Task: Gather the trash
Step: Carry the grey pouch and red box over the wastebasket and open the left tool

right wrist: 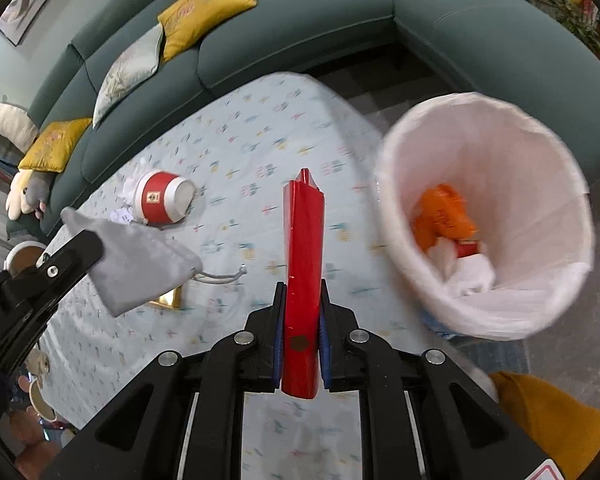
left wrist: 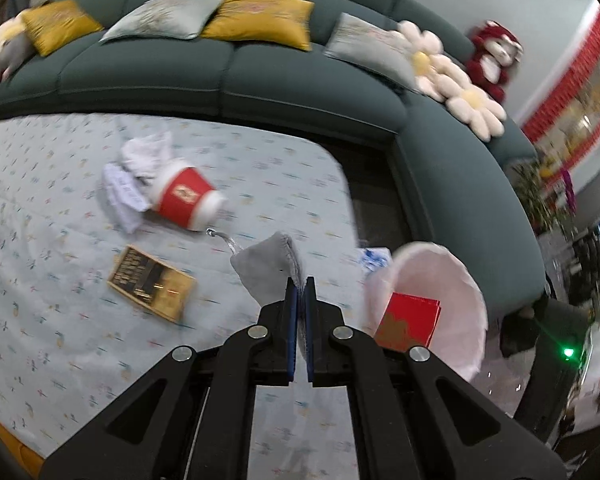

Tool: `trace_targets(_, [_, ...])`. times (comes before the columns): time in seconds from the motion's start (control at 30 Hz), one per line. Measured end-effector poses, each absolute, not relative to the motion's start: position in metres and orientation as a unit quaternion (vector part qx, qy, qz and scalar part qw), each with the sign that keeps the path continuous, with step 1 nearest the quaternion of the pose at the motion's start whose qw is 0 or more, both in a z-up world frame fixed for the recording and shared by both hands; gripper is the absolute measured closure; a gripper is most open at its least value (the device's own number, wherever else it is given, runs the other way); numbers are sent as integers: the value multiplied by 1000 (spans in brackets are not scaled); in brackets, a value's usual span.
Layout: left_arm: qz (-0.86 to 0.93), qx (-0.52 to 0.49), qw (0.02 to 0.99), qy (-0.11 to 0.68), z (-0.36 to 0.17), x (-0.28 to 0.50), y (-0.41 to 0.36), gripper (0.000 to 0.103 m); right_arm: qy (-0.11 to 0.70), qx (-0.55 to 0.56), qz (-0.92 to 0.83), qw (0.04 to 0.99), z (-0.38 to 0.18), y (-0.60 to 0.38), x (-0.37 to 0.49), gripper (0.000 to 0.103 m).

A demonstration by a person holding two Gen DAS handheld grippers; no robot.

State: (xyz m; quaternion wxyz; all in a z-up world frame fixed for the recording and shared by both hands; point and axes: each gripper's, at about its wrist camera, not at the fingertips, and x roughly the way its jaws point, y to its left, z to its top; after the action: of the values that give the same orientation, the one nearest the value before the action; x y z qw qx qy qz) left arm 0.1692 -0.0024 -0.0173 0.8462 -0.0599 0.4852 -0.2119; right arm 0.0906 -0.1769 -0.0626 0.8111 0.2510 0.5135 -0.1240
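Grey pouch (left wrist: 269, 270) in left hand-held gripper (left wrist: 300, 286), red packet (right wrist: 303, 276) in right hand-held gripper (right wrist: 302, 300), beside bin rim (right wrist: 396, 216).

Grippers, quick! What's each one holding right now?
Left gripper: shut on the grey pouch.
Right gripper: shut on the red packet, beside the white bin.
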Motion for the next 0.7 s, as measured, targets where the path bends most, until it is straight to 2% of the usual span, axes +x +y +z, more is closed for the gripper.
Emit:
trace_targets(0.3, [-269,-8,836,478,-8,122,-86,100,479,250,-163,825,-36,-243,31,90])
trace_targets(0.7, [-325,38,814,480,-17,93,-180,100,452,281,-210,820,-37,-318,-19,90])
